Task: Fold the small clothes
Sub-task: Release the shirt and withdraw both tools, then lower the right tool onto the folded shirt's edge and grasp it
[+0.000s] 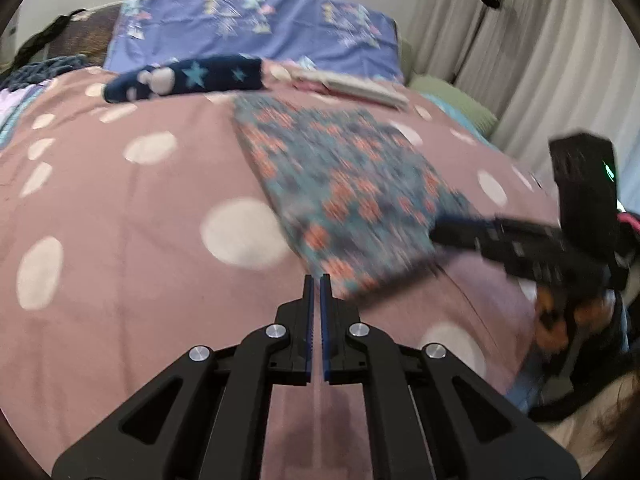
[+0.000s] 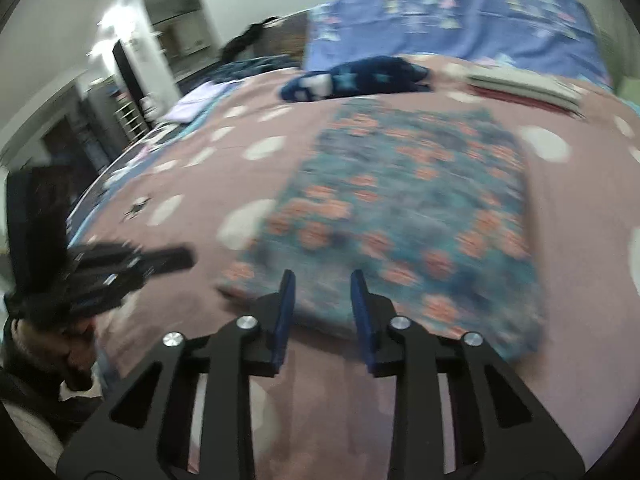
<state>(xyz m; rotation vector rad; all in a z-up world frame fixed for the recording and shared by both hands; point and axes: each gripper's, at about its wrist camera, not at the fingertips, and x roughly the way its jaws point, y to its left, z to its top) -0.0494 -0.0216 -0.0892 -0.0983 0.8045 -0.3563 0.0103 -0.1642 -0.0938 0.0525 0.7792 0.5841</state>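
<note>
Left gripper (image 1: 315, 280), jaws nearly together and gripping nothing, hovers over the spotted bedspread (image 1: 120, 220) just left of the floral garment (image 1: 340, 184), which lies flat mid-bed, apparently spread for folding. Right gripper (image 2: 322, 278), jaws apart, faces the garment's near edge, probably positioned to pinch it.
</note>
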